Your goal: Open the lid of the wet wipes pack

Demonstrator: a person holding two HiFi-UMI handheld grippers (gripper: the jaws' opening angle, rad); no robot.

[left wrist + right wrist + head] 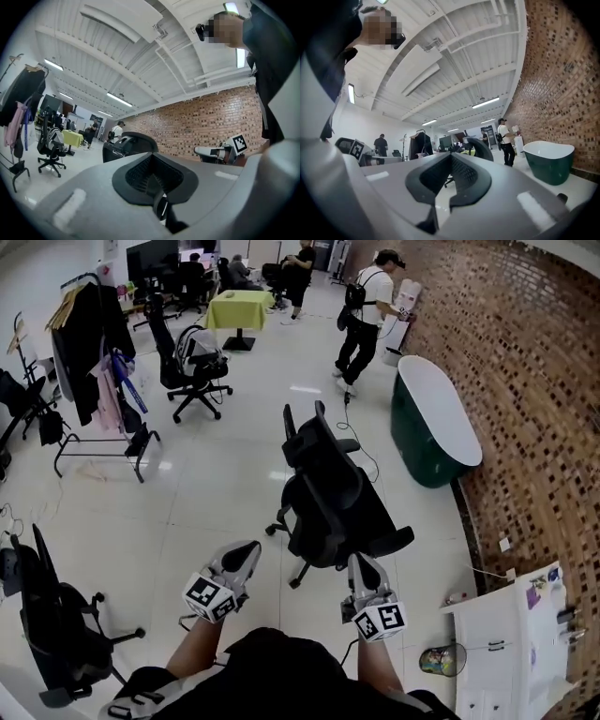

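No wet wipes pack shows in any view. In the head view my left gripper [248,551] and my right gripper [361,563] are held out side by side at waist height over the floor, pointing roughly level. Both are shut with nothing between the jaws. In the left gripper view the closed jaws of the left gripper [152,171] point past a black chair toward the brick wall, and the right gripper [220,152] shows to the right. In the right gripper view the right gripper [452,173] is closed and empty, with the left gripper [365,157] at its left.
A black office chair [333,498] stands right in front of the grippers. A dark green tub [431,423] sits against the brick wall [534,381], a white cabinet [511,643] at lower right. Another chair [52,624], a clothes rack [89,362] and a walking person [361,320] are around.
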